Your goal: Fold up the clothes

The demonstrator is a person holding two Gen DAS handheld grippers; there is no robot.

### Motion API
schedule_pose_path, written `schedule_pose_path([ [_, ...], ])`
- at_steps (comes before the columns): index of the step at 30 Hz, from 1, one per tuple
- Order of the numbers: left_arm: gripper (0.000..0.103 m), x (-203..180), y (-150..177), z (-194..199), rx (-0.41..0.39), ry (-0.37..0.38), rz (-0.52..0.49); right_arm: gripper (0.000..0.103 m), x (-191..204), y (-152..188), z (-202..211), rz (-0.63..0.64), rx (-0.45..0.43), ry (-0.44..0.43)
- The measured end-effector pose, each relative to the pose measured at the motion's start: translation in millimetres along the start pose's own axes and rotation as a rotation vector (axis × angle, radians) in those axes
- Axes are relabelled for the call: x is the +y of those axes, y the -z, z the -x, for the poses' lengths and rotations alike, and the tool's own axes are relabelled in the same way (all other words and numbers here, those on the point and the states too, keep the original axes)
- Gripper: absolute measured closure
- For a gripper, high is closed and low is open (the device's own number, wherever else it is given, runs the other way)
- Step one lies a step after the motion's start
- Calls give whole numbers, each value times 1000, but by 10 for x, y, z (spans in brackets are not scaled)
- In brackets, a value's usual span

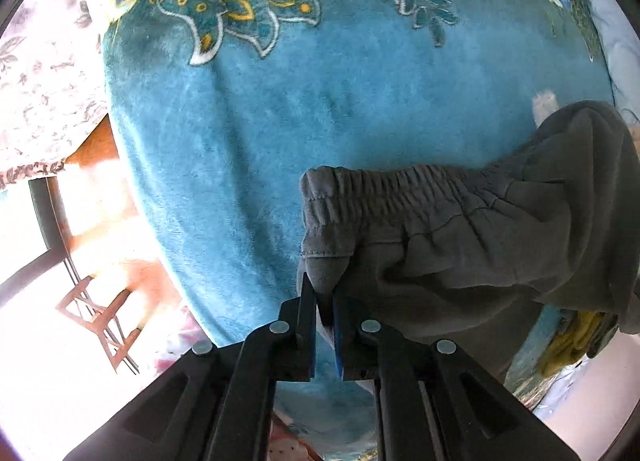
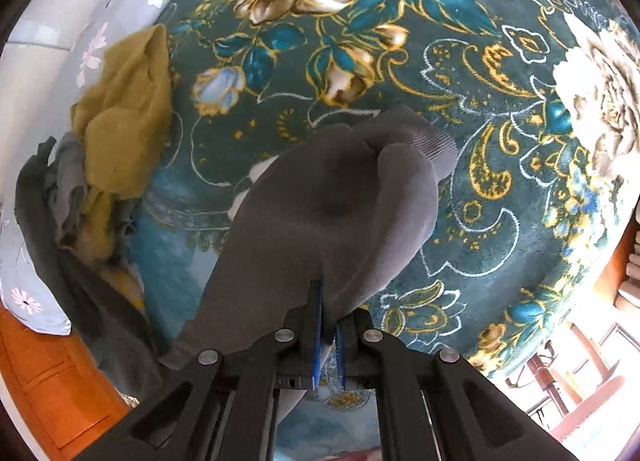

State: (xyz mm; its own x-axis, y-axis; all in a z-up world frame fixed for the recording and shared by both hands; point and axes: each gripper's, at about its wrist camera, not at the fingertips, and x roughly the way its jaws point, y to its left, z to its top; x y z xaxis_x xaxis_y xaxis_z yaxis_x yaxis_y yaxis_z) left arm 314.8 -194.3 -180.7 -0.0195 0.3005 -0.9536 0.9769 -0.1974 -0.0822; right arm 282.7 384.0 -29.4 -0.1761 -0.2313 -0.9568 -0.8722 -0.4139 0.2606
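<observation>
**Both grippers pinch a grey garment above a floral blanket**

The left gripper point(image 1: 324, 293) is clamped tight on a corner of the grey cotton garment with an elastic gathered waistband point(image 1: 460, 229), which hangs over the teal plush blanket printed with gold and white flowers point(image 1: 240, 141). The right gripper point(image 2: 328, 297) is likewise closed on the grey fabric point(image 2: 328, 201), which drapes forward from its fingers. A crumpled mustard-yellow cloth point(image 2: 124, 113) lies well apart near the blanket's edge.

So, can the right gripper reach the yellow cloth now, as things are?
Probably not yet. The right gripper is shut on the grey garment, so it has no free jaws; the yellow cloth lies uncovered on the blanket beside it.
</observation>
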Motion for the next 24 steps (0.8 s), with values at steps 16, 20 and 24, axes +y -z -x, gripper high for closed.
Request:
schedule_pose_path([
  [16,63,-703,-543,1129,-204,148,-53,53,1269,-411,471,134,-196,14],
  [20,63,-784,-388,1084,-174,177,-93,42,2198,-460,579,283,-211,-125],
  [24,63,-941,-327,1215,-196,173,-184,35,3134,-417,488,428,-147,-234],
])
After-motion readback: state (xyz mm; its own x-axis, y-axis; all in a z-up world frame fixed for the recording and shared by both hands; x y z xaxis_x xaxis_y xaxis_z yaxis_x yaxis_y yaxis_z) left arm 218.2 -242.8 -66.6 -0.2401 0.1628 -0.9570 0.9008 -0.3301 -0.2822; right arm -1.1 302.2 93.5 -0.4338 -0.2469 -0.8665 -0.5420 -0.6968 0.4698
